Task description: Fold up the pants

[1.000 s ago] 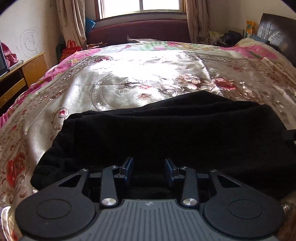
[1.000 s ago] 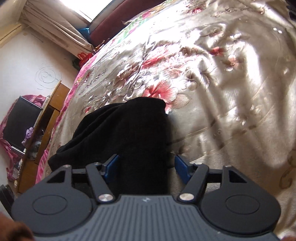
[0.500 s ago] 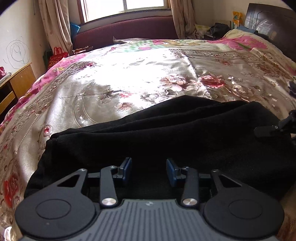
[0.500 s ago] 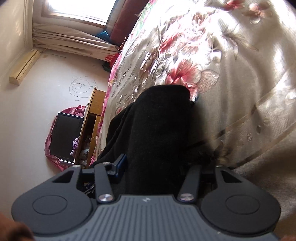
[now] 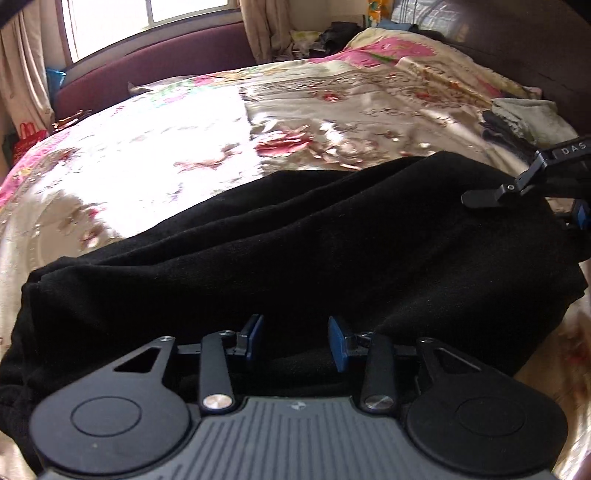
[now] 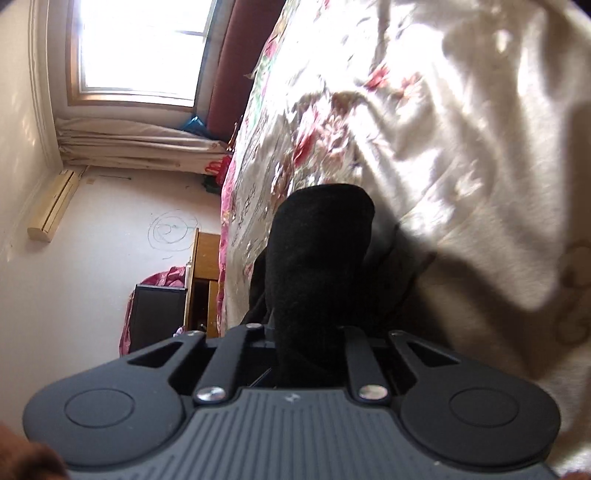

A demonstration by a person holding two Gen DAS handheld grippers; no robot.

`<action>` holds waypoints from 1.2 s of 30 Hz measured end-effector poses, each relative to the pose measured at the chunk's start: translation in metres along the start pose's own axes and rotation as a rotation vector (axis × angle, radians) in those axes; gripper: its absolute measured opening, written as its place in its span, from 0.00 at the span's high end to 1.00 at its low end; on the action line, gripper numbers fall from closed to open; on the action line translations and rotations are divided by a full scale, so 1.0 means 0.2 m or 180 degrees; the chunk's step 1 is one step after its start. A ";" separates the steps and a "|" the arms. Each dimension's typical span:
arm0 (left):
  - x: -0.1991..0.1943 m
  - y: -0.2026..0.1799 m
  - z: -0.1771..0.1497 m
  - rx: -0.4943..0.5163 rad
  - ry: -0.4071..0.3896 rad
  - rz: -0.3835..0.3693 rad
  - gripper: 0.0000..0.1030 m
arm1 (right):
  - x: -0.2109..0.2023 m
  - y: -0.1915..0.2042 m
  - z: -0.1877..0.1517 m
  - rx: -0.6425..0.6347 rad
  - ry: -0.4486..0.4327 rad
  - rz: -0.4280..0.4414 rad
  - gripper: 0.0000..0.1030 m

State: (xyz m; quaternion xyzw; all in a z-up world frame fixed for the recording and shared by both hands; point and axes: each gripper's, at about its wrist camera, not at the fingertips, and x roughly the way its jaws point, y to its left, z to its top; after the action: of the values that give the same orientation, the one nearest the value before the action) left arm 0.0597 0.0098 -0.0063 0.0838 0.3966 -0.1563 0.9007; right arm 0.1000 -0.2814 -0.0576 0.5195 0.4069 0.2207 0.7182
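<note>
A bedroom with a bright window (image 5: 147, 22) and curtains at the far end, a maroon sofa back (image 5: 155, 74) under it, and a dark headboard (image 5: 535, 55) to the right; a wooden cabinet (image 6: 205, 280) stands against the wall beside the bed. The bed (image 5: 184, 155) fills most of both views, covered in a shiny floral spread, sunlit toward the far side.

The black pants (image 5: 295, 251) lie across the near edge of the bed as a long, already doubled band running from the left side toward the right, its layered folds showing along the far edge.

The right gripper (image 6: 308, 332) is at the right end of that band. Its jaws are closing, and a thick ridge of black cloth runs up between them; the pads are buried in the fabric, so it reads as a pinch on the pants. A second ago those jaws stood spread with the blue pads showing either side of the cloth, and the view has rolled so the room now lies sideways.

The left gripper (image 5: 295, 341) sits over the near edge of the pants toward the left end, blue pads apart, jaws closing, with cloth behind and below them but nothing clearly clamped. Against the earlier frame its view has swung toward the headboard, bringing the right gripper into sight at the right edge.

With one end now gripped, I judge the next fold, end over end, is about to start once the left side takes hold
</note>
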 end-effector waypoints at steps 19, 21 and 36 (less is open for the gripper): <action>-0.18 0.12 0.01 -0.0027 -0.0603 0.0017 0.48 | -0.03 0.77 -0.09 -0.1057 -0.0306 -0.1097 0.83; -0.21 0.21 -0.03 -0.0186 -0.0628 0.0020 0.48 | 0.09 0.83 -0.14 -0.1097 -0.0213 -0.1142 0.83; -0.33 0.66 -0.23 -0.1034 -0.0692 0.0185 0.44 | 0.85 0.98 -0.57 -0.1545 0.0265 -0.1672 0.65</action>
State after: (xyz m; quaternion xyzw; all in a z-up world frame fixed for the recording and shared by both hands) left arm 0.0321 0.1611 0.0151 -0.0686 0.3145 -0.0724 0.9440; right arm 0.1262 -0.0198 0.0490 0.2021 0.4912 0.1398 0.8357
